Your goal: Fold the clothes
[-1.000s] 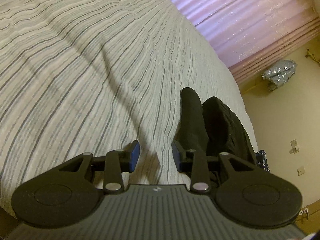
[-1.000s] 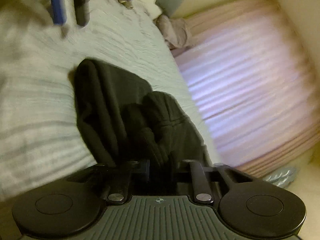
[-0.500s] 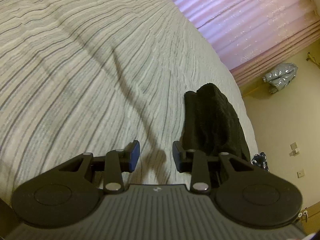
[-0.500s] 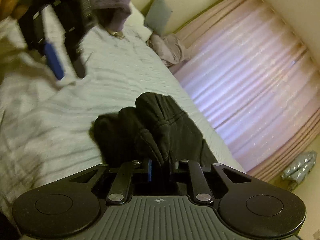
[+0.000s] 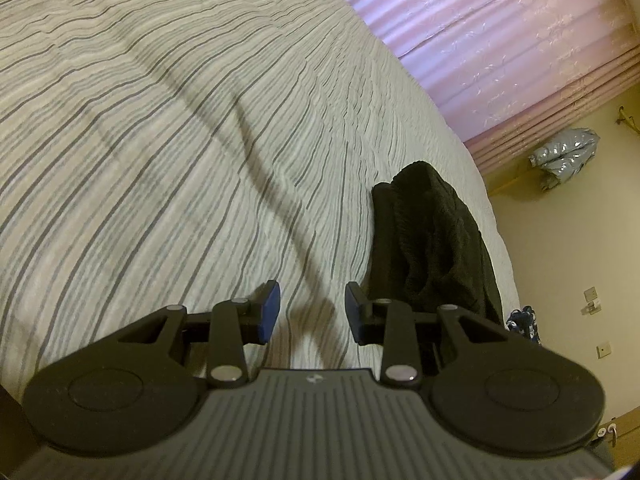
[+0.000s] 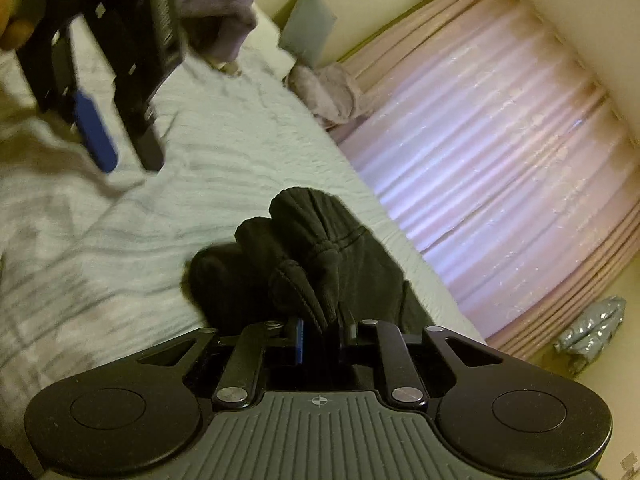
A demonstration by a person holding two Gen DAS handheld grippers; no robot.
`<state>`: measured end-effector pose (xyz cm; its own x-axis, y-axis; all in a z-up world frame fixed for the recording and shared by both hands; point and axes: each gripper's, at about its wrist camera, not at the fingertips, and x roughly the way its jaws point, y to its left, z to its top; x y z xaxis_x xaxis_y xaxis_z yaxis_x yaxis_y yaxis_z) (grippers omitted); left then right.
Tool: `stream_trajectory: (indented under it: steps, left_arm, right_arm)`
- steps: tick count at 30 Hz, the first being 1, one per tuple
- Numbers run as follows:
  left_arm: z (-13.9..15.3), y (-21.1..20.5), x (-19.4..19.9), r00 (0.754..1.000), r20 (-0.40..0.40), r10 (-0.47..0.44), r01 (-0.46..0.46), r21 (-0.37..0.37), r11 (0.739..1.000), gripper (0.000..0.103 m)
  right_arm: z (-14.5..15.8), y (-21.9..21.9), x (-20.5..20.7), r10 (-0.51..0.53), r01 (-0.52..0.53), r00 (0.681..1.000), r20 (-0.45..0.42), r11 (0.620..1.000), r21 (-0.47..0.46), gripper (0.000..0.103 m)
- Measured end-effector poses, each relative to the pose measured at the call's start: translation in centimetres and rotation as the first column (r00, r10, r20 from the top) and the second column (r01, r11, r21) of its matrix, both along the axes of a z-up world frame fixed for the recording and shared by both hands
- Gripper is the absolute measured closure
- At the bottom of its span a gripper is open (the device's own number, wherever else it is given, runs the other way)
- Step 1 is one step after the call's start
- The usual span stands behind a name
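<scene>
Right gripper [image 6: 320, 334]: jaws clamped on a bunched fold of the black garment [image 6: 304, 256], which lies at the striped bedspread's [image 5: 160, 140] near edge. Left gripper [image 5: 312, 308]: jaws parted and empty over the bedspread, garment just beside. Beyond: pink curtains [image 6: 500, 168], grey pillow [image 6: 308, 20].

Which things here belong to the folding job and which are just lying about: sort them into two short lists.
Part of the job:
- black garment, bunched on the striped bed cover
- right gripper, shut on the garment
- left gripper, open, nothing between its fingers

Lying about:
- purple clothing at the head of the bed
- grey pillow
- pinkish-grey clothes beside the curtain
- silver jacket by the wall
</scene>
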<state>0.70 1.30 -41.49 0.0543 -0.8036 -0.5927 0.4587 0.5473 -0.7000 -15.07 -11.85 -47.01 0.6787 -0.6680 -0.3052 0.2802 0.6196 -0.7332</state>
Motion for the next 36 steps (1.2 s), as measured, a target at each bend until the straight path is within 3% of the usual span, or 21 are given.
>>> stream_trajectory:
  steps: [2,6,9,11,15,18,22,27,31,36]
  left_arm:
    - [0.0,0.1,-0.2,1.000,0.003,-0.002,0.002,0.002,1.000,0.074]
    - [0.0,0.0,-0.5,1.000,0.004,-0.007,0.007,0.006,1.000,0.074]
    - [-0.1,0.1,-0.7,1.000,0.006,-0.011,0.011,0.010,1.000,0.074]
    - [0.0,0.1,-0.7,1.000,0.003,-0.008,0.008,0.014,1.000,0.074]
    - [0.5,0.5,-0.9,1.000,0.015,-0.011,0.011,0.009,1.000,0.074]
    - [0.5,1.0,-0.7,1.000,0.012,-0.001,0.001,0.012,1.000,0.074]
    - [0.8,1.4,-0.9,1.000,0.014,-0.007,0.007,0.009,1.000,0.074]
    - [1.6,1.4,-1.5,0.999,0.022,-0.037,0.038,-0.024,0.999,0.074]
    - [1.8,-0.1,-2.5,0.997,-0.009,-0.079,0.077,-0.096,0.992,0.074]
    - [0.3,-2.8,-2.9,0.994,-0.069,-0.087,0.078,-0.133,0.988,0.074]
  right_arm:
    - [0.2,-0.2,0.1,-0.004,0.004,1.000,0.026,1.000,0.002,0.088]
    - [-1.3,0.0,0.6,0.002,-0.003,0.999,-0.039,1.000,-0.027,0.088]
    - [-1.0,-0.1,0.7,-0.014,0.014,0.999,-0.033,1.000,-0.013,0.088]
    - [-1.8,-0.3,1.1,0.004,-0.006,0.997,-0.075,1.000,-0.028,0.075]
    - [-1.8,-0.3,0.7,0.015,-0.022,0.994,-0.111,0.998,-0.063,0.075]
    - [-0.1,-0.5,-0.3,0.026,-0.024,0.996,-0.083,0.999,0.026,0.074]
    - [1.7,0.6,-1.6,0.074,-0.071,0.996,-0.043,0.995,0.070,0.072]
    - [3.9,-0.1,-2.6,0.033,-0.050,0.995,0.092,0.981,0.190,0.073]
    - [4.3,-0.4,-2.9,0.018,-0.036,0.996,0.086,0.975,0.220,0.073]
    - [4.2,-0.4,-3.4,0.012,-0.030,0.997,0.077,0.971,0.235,0.073]
